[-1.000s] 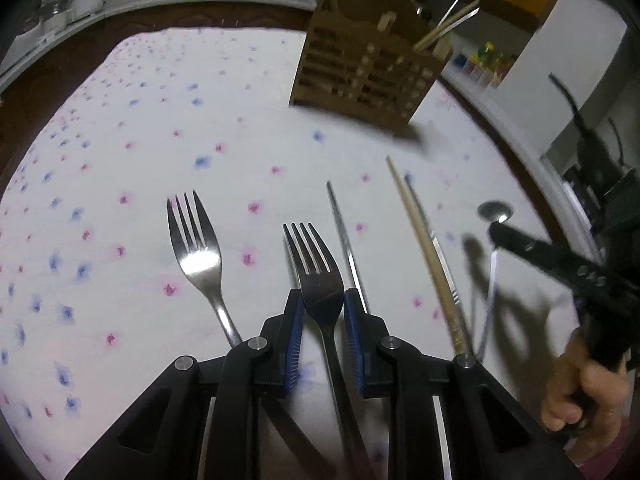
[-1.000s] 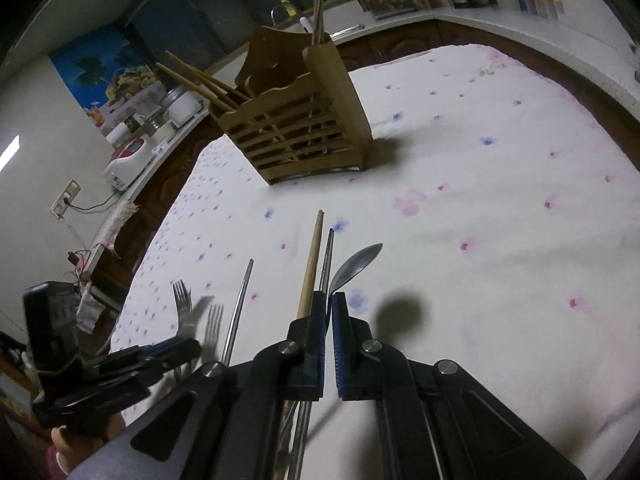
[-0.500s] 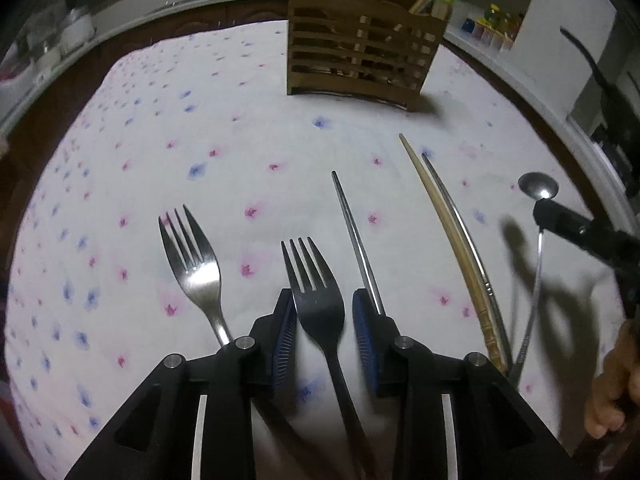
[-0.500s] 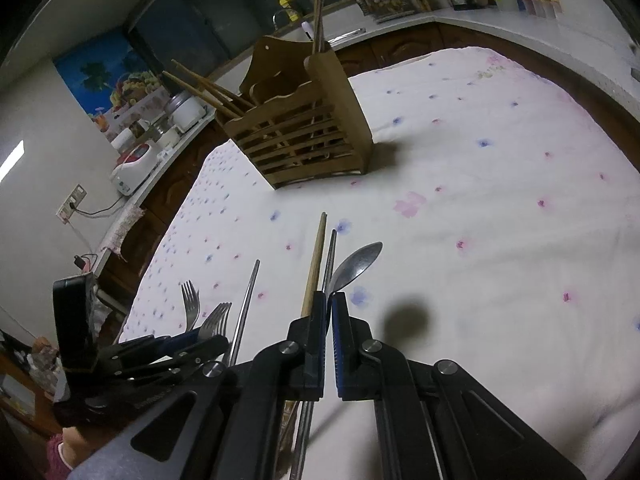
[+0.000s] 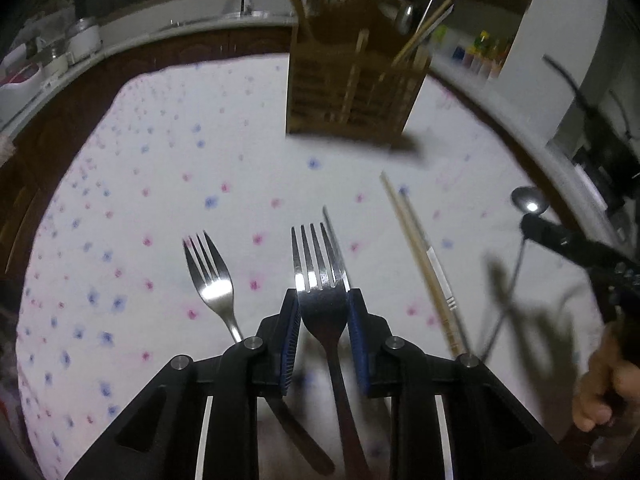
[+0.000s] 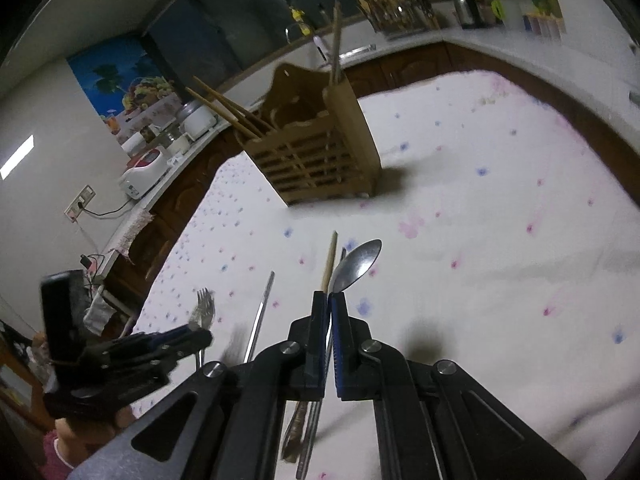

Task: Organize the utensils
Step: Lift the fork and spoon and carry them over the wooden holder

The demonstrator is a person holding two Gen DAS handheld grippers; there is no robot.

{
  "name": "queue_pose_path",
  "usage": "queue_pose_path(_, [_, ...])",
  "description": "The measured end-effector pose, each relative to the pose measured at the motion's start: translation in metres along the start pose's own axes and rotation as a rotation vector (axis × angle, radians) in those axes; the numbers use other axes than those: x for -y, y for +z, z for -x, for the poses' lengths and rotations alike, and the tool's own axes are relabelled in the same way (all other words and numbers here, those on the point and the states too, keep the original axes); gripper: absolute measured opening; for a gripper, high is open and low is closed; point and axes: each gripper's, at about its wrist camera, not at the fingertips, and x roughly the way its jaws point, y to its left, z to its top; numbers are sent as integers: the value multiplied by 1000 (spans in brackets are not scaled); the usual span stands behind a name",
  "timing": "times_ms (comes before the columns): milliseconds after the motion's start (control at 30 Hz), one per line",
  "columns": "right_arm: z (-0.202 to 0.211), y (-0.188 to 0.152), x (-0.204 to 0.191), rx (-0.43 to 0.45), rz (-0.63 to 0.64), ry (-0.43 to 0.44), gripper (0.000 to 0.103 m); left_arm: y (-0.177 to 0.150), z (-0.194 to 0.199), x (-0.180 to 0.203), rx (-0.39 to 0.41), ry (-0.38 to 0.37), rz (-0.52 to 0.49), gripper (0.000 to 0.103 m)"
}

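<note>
My left gripper (image 5: 323, 312) is shut on a steel fork (image 5: 318, 276) and holds it above the flowered cloth, tines pointing at the wooden utensil holder (image 5: 352, 88). A second fork (image 5: 210, 280) lies on the cloth to its left. My right gripper (image 6: 329, 312) is shut on a steel spoon (image 6: 356, 264), lifted off the cloth; it shows at the right of the left wrist view (image 5: 576, 244). A wooden chopstick (image 5: 420, 264) and metal chopsticks (image 6: 260, 316) lie between them. The holder (image 6: 316, 152) stands ahead with chopsticks in it.
The table's cloth (image 6: 500, 240) runs to a dark wooden edge. Kitchen counters with appliances (image 6: 144, 172) and a dish rack (image 6: 400, 12) ring the table. A hand (image 5: 604, 396) holds the right gripper.
My left gripper closed on the fork and lifted it, moving toward the holder. My right gripper rose with the spoon.
</note>
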Motion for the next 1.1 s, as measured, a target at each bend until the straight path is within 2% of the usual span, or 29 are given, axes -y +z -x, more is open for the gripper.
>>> queue_pose_path(300, [29, 13, -20, 84, 58, -12, 3, -6, 68, -13, 169, -73, 41, 21])
queue_pose_path(533, [41, 21, -31, 124, 83, -16, 3, -14, 99, -25, 241, -99, 66, 21])
queue_pose_path(733, [47, 33, -38, 158, 100, -17, 3, -8, 102, -32, 271, -110, 78, 21])
queue_pose_path(1100, [47, 53, -39, 195, 119, -30, 3, 22, 99, -38, 312, -123, 79, 21])
